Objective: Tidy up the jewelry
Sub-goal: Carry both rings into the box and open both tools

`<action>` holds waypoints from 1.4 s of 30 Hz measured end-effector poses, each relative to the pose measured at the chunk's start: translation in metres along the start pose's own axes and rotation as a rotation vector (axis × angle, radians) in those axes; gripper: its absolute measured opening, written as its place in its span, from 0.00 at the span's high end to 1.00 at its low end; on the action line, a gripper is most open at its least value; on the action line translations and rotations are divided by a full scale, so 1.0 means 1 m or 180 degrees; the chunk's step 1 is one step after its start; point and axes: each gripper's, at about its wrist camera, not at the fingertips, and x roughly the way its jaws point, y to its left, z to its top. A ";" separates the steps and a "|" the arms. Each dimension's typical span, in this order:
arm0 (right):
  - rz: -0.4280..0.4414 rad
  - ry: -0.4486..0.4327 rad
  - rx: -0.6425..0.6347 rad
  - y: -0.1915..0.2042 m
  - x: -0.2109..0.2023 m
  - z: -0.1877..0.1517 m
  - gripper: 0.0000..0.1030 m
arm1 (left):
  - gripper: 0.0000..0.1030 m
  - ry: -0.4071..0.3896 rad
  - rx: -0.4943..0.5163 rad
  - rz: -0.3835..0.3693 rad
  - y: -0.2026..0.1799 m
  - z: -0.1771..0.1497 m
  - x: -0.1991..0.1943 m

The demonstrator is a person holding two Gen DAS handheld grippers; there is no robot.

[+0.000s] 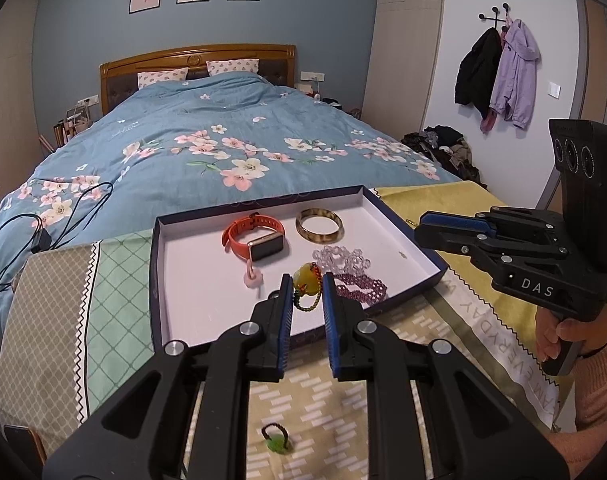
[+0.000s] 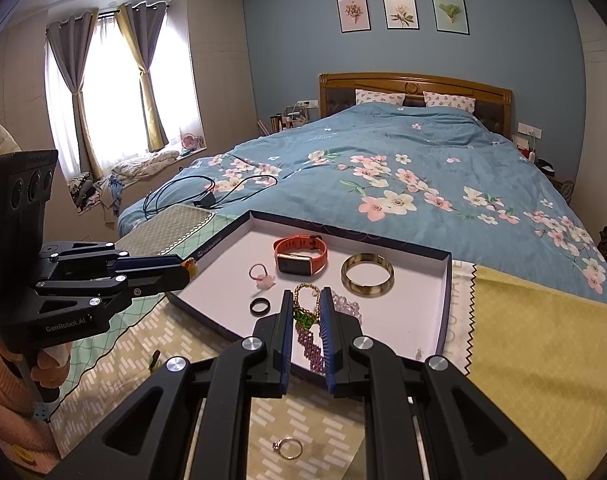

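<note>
Left gripper [image 1: 308, 286]: clenched on the yellow pendant [image 1: 305, 278] at the very fingertips. The cord hangs free below. From the right wrist view it sits over the left rim of the tray [image 1: 207, 288].

Right gripper [image 2: 306, 300]: appears to be pinched on the green pendant [image 2: 304, 317]. Its gold chain loops out past the tips, above the tray's near edge. I can't confirm the pads actually bite the pendant.

In tray: watch [image 1: 259, 240] and bangle [image 1: 318, 224] towards the far wall. The clear beads [image 1: 341, 258] and purple beads [image 1: 359, 288] lie touching each other near the front right.

Outside tray, on the cloth [image 1: 323, 400] in front of it: a ring [image 2: 287, 448] and a small green charm [image 1: 275, 440], both unsorted.

Risks, my judgement:
- The tip-only hold on the yellow pendant is shallow. A smooth stone could squirt out and land on the rim or outside the tray.
- If the yellow pendant is released this close to the left rim, its cord could drape over the tray wall.
- The dangling gold chain could settle onto the purple beads and tangle if it is lowered there.
- Both grippers are working the front of the tray, so a low sweep could knock the beads.
- The ring in front of the tray lies under the arms and is easy to overlook.
</note>
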 end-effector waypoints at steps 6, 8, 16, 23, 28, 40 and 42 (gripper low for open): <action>0.0001 0.0011 0.0001 -0.001 0.007 0.004 0.89 | 0.85 0.0000 -0.0005 0.0044 0.003 0.006 0.008; -0.0003 0.0021 0.0005 -0.003 0.011 0.006 0.89 | 0.85 0.0018 -0.0008 0.0057 0.005 0.008 0.013; -0.0017 0.0086 0.0027 -0.011 0.027 0.011 0.89 | 0.85 0.0080 -0.0010 0.0076 0.008 0.012 0.031; -0.0001 0.0162 0.0089 -0.019 0.040 0.013 0.89 | 0.85 0.0102 -0.0013 0.0105 0.008 0.014 0.038; 0.0014 0.0213 0.0153 -0.025 0.049 0.013 0.89 | 0.85 0.0154 -0.0038 0.0121 0.013 0.015 0.048; -0.0058 0.0404 0.0147 -0.033 0.075 0.012 0.89 | 0.85 0.0313 -0.0041 0.0164 0.016 0.012 0.071; -0.0063 0.0434 0.0139 -0.034 0.078 0.012 0.89 | 0.85 0.0335 -0.0041 0.0176 0.016 0.012 0.075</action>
